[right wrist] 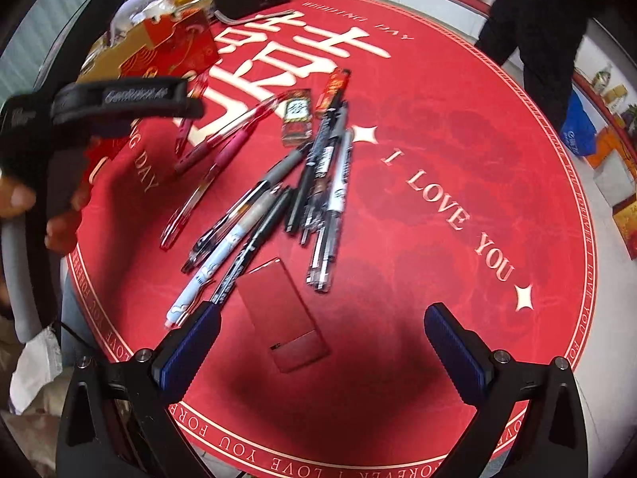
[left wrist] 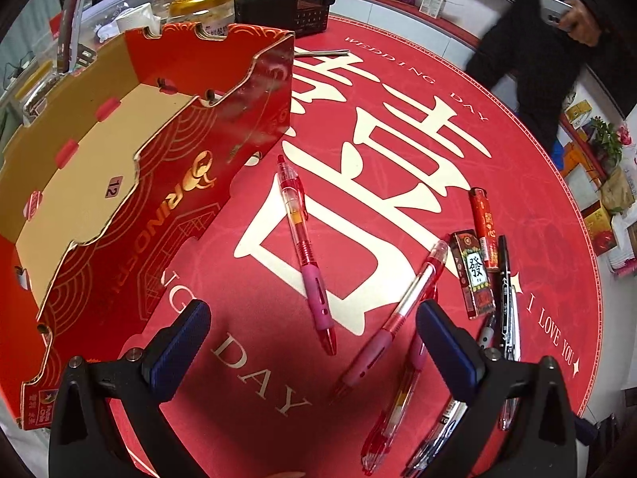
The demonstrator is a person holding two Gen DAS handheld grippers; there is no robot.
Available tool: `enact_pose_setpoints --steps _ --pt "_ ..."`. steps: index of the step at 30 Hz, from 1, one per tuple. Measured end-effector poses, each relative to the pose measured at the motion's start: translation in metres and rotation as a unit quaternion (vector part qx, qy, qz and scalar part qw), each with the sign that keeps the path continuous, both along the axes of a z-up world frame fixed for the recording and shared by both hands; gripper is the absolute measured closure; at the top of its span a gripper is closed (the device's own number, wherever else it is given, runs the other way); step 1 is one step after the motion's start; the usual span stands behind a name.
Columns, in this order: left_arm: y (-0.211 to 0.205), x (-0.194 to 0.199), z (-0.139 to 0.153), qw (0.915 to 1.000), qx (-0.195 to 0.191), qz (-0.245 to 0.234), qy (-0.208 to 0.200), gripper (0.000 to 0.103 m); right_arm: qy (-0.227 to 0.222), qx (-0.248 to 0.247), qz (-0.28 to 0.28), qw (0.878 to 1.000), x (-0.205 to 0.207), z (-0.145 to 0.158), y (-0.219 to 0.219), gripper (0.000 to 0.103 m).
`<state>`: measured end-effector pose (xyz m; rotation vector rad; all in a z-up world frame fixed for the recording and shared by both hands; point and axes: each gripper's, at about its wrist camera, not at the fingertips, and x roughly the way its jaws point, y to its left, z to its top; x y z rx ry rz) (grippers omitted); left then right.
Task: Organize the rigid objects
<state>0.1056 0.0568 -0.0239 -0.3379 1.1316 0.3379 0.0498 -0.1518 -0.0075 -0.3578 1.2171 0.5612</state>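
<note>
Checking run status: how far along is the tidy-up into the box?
Barely started. Done: nothing; the cardboard box shows only bare floor. In hand: nothing; the left gripper and right gripper are both open over the mat. Left: the red pens, black pens, lighters and red card all lie on the mat.

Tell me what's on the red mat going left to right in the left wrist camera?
Red cardboard box → pink-grip pen → second red pen → small box with a green character → black pen.
</note>
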Motion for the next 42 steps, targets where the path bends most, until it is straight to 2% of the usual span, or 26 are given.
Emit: enact_pose_setpoints --steps 5,14,42 --pt "0.000 0.002 -0.001 1.0000 0.001 0.001 0.002 0.000 -0.007 -0.015 0.025 1.000 -0.007 -0.005 0.008 0.000" --pt "0.005 0.002 -0.002 1.0000 0.001 0.007 0.004 0.000 0.002 -0.029 0.027 0.999 -0.006 -0.014 0.008 0.000" --pt "0.002 0.002 0.002 1.0000 0.005 0.003 0.001 0.000 -0.006 -0.023 0.039 0.999 -0.009 -0.008 0.013 0.000"
